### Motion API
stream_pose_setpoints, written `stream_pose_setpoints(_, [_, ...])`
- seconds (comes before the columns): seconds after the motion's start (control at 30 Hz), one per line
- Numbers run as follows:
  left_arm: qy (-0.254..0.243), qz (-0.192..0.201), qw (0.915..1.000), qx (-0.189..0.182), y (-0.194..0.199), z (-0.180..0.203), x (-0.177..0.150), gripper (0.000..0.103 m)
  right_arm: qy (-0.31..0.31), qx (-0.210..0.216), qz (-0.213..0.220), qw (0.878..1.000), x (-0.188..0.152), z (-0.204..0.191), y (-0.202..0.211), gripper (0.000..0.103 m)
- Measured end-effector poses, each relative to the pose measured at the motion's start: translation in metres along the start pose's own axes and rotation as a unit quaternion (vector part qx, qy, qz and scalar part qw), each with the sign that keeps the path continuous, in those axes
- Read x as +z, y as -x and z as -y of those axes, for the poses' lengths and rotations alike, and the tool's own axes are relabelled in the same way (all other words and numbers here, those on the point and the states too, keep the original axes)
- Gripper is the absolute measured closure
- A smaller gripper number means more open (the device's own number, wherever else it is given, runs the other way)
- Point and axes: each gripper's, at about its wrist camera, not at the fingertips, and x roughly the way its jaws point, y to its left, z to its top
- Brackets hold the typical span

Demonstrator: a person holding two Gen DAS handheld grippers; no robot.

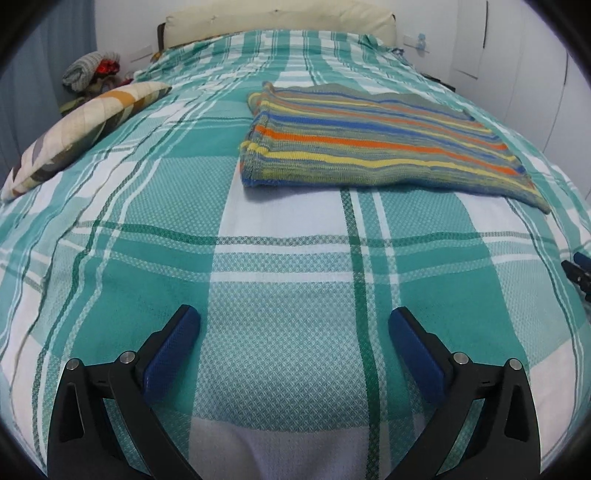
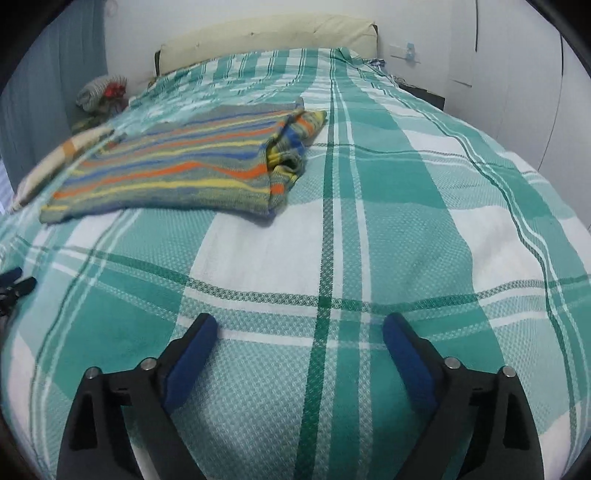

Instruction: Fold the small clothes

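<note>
A folded striped knit garment (image 1: 373, 142) in blue, orange, yellow and grey lies flat on the bed, ahead and to the right in the left wrist view. In the right wrist view the same garment (image 2: 177, 170) lies ahead and to the left, with a bunched sleeve at its right edge. My left gripper (image 1: 295, 321) is open over the bedspread, well short of the garment, nothing between its blue pads. My right gripper (image 2: 300, 326) is also open and empty above the bedspread. The right gripper's tip (image 1: 580, 271) shows at the right edge of the left wrist view.
The bed is covered by a teal and white plaid bedspread (image 1: 280, 266). A patterned pillow (image 1: 88, 125) lies at the left side. A cream headboard (image 1: 280, 18) and white wall stand behind. A heap of clothes (image 1: 90, 72) sits at the far left corner.
</note>
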Motion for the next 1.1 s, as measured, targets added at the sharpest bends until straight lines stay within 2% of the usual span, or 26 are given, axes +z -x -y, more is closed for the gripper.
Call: stream_pose_setpoints(1.1, [-0.003, 0.005, 1.0000, 0.005, -0.0009, 0.0031, -0.0031, 0.000, 0.007, -0.016, -0.003, 1.000, -0.0037, -0.0082, -0.0020, 0.007])
